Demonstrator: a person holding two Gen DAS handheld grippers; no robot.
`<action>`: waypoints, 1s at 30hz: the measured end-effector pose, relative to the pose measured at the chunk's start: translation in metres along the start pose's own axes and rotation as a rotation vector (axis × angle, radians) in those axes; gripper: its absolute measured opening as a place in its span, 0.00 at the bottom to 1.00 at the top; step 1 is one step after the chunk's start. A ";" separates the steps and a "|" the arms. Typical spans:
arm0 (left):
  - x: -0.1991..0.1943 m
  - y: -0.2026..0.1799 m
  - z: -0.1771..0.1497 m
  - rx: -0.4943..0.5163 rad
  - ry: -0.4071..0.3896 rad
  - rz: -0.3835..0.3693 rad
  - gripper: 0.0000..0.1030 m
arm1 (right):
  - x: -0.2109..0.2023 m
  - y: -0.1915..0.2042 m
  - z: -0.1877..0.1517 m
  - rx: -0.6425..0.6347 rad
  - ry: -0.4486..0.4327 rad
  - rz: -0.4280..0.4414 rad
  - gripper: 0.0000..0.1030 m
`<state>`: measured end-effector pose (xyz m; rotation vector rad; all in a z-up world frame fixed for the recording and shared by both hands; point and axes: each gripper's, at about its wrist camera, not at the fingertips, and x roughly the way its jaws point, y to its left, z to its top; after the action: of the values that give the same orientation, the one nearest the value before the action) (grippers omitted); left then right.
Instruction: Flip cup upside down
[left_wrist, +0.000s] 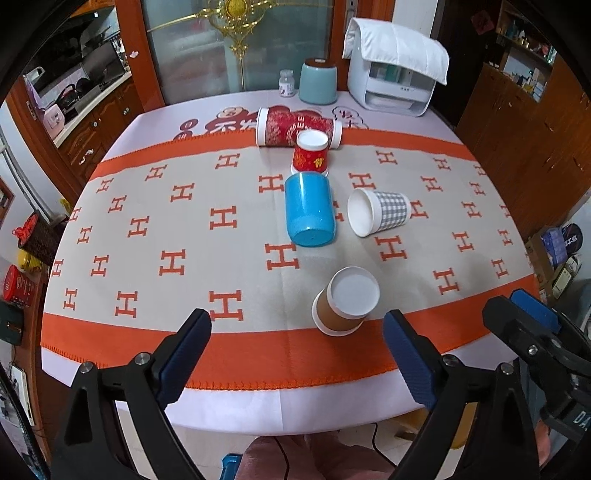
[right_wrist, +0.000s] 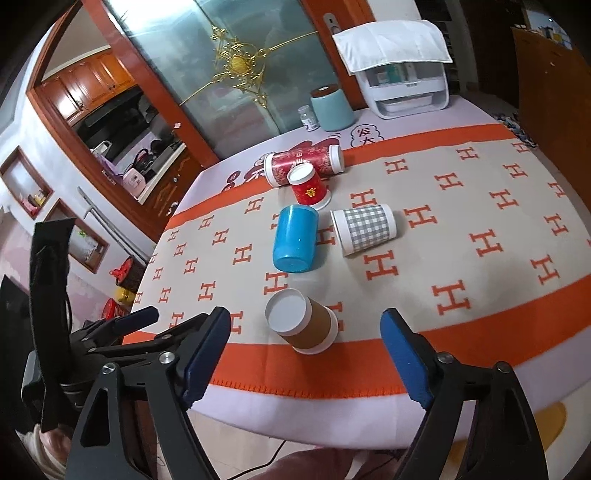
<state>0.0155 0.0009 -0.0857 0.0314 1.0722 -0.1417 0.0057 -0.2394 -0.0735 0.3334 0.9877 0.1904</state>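
The red paper cup (left_wrist: 311, 153) is covering the middle of the red canister (left_wrist: 295, 127) lying behind it — its lettering is only partly readable. The small white bottle (left_wrist: 287, 83) is showing a label too tiny to read, while the right gripper (left_wrist: 524, 317) is running off the left wrist view's edge — one finger seen.

The blanket (left_wrist: 184, 258) carried rows of orange "H" letters. At 12 o'clock the red can (left_wrist: 295, 127) lying on its side showed white "EEE". In the right wrist view, beyond the can, the tablecloth (right_wrist: 365, 136) bore the Chinese characters "发大"
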 end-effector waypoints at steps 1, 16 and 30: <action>-0.003 0.001 -0.001 -0.003 -0.007 0.000 0.92 | -0.003 0.002 0.000 -0.002 -0.003 -0.009 0.83; -0.049 0.001 -0.015 -0.023 -0.118 0.032 0.98 | -0.058 0.043 -0.017 -0.102 -0.081 -0.118 0.87; -0.065 -0.004 -0.016 -0.036 -0.165 0.045 0.98 | -0.086 0.054 -0.015 -0.127 -0.128 -0.142 0.87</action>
<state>-0.0298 0.0049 -0.0362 0.0114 0.9084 -0.0824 -0.0539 -0.2127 0.0055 0.1568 0.8645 0.1011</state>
